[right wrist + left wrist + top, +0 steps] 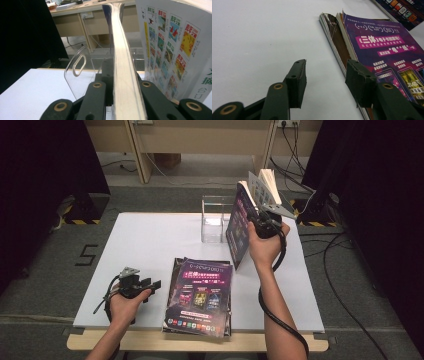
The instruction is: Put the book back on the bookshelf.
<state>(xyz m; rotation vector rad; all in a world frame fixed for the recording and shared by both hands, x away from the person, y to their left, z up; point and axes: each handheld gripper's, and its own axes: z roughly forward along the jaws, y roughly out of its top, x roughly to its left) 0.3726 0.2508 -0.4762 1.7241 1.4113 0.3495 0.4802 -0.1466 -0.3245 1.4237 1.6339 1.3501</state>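
My right gripper (pixel 260 217) holds a purple-covered magazine (pixel 239 225) upright above the table's far right, beside a clear acrylic holder (pixel 214 219). In the right gripper view, both black jaws of this gripper (pixel 122 87) press on the magazine's page edge (pixel 122 60), and a loose white cover with small colour pictures (pixel 172 45) fans off to the right. A stack of similar magazines (pixel 200 295) lies flat near the front edge. My left gripper (pixel 152 284) rests on the table just left of the stack. Its jaws (pixel 325 70) stand open with nothing between them, one beside the stack's edge (pixel 337 45).
The white table (pixel 145 240) has bare room at its left and centre. The clear holder (pixel 77 67) has a slot handle in its side wall. Black curtains flank the table, and cables run across the floor at the right (pixel 345 270). A wooden desk (pixel 200 140) stands behind.
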